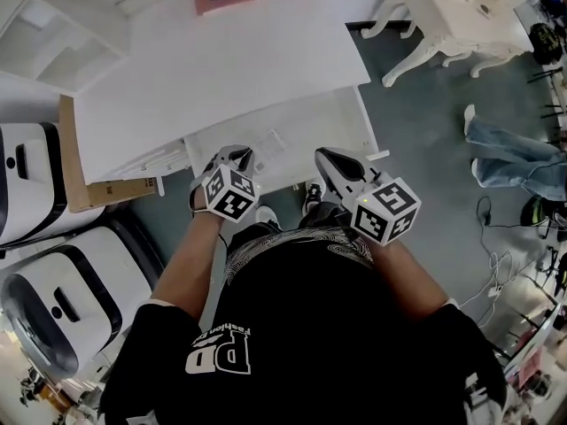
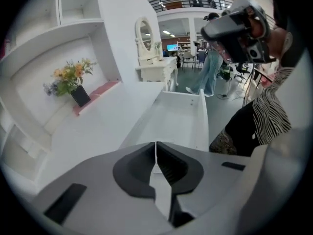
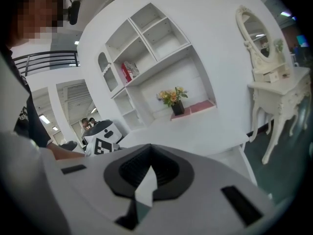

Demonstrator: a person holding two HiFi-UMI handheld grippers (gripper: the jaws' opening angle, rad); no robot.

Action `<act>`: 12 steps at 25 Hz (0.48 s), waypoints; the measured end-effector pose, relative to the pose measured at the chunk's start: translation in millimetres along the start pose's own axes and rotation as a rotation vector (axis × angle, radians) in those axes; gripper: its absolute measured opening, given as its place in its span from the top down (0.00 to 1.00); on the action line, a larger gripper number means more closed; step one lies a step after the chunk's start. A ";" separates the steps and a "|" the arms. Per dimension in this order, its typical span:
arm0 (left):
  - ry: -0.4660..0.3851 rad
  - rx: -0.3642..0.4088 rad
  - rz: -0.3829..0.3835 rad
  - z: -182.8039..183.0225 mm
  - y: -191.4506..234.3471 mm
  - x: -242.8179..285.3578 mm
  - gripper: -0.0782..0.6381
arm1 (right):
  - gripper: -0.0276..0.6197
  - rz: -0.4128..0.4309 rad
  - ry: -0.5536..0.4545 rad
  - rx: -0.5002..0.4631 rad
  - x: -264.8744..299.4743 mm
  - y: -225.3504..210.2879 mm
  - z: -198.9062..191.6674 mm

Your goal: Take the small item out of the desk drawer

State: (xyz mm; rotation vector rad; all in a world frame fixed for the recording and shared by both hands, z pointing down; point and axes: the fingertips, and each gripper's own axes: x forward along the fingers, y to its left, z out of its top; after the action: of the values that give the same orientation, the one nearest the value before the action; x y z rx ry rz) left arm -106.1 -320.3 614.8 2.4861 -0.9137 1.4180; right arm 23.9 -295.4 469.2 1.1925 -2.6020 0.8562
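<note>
White desk (image 1: pixel 221 69), one drawer (image 1: pixel 341 122) pulled open toward the near side. Two grippers above it: left gripper (image 1: pixel 236 154) and right gripper (image 1: pixel 324 156), each claw pressed together, empty. Small item inside: too faint to place.

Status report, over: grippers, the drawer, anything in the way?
Left gripper and right gripper both shut, empty, above the open drawer. Can't make out a small item inside. Nothing blocking the drawer.
</note>
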 end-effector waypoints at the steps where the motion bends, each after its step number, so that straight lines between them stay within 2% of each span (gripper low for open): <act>1: 0.012 -0.015 -0.014 -2.6 -0.7 8.7 0.86 | 0.94 0.001 0.003 0.006 1.0 -3.0 -1.1; 6: 0.062 -0.006 -0.060 -12.6 -9.2 40.1 0.84 | 0.94 0.004 0.028 0.043 3.1 -14.7 -11.8; 9: 0.097 0.006 -0.091 -18.1 -13.0 56.7 0.79 | 0.94 0.003 0.033 0.069 5.1 -25.9 -16.5; 12: 0.122 0.016 -0.109 -19.9 -16.9 72.2 0.78 | 0.94 0.005 0.036 0.077 5.1 -36.6 -18.7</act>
State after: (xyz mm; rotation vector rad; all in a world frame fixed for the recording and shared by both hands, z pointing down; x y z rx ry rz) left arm -84.2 -330.3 687.7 2.3895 -0.7352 1.5270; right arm 45.6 -307.3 502.4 1.1789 -2.5657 0.9774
